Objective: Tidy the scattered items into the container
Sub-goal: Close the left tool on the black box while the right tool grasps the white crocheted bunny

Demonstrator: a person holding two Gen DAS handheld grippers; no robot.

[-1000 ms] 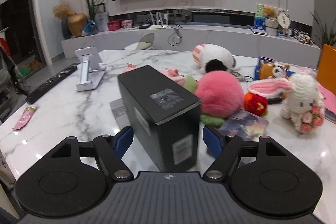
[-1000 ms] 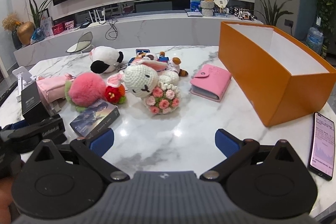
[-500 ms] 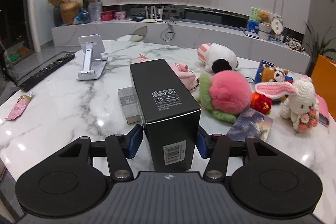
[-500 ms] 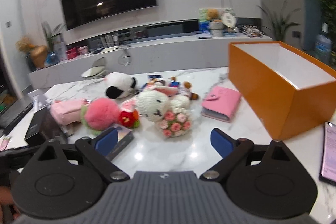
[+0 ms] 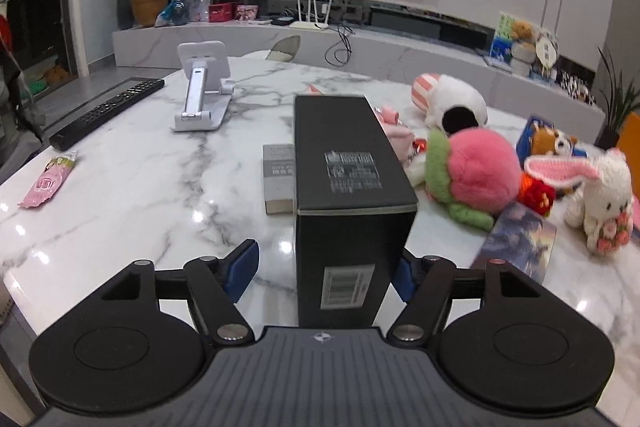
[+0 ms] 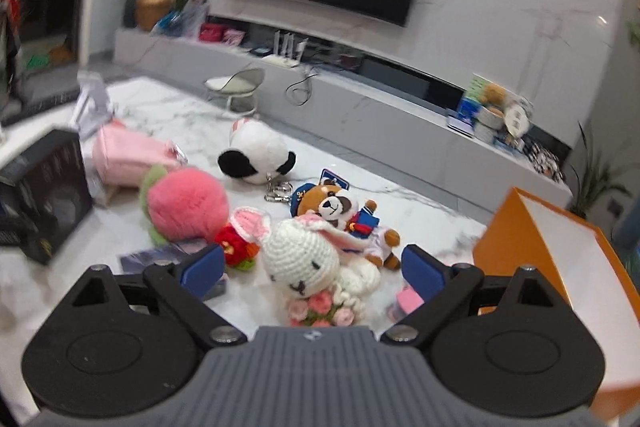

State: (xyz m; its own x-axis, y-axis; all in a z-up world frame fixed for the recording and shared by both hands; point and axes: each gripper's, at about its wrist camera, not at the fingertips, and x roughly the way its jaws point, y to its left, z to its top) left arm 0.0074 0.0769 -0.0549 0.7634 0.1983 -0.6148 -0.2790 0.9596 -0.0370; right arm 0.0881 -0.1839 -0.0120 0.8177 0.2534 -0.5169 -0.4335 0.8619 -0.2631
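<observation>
On the marble table (image 5: 132, 187): black box (image 5: 348, 187), upright
Left gripper (image 5: 324, 267): level, fingers straddling the box; right pad touching, left pad apart
Right gripper (image 6: 312, 267): spread wide, above crochet rabbit (image 6: 304, 263)
Orange container (image 6: 560, 267): right side

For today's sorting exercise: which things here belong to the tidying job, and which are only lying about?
Job: black box, crochet bunny, pink pompom plush, raccoon plush, orange container.
Lying about: remote control, phone stand.

I count five plush toys (image 6: 304, 263), one black box (image 5: 348, 187), one orange container (image 6: 560, 259), one remote (image 5: 106, 111), one phone stand (image 5: 202, 87).
</observation>
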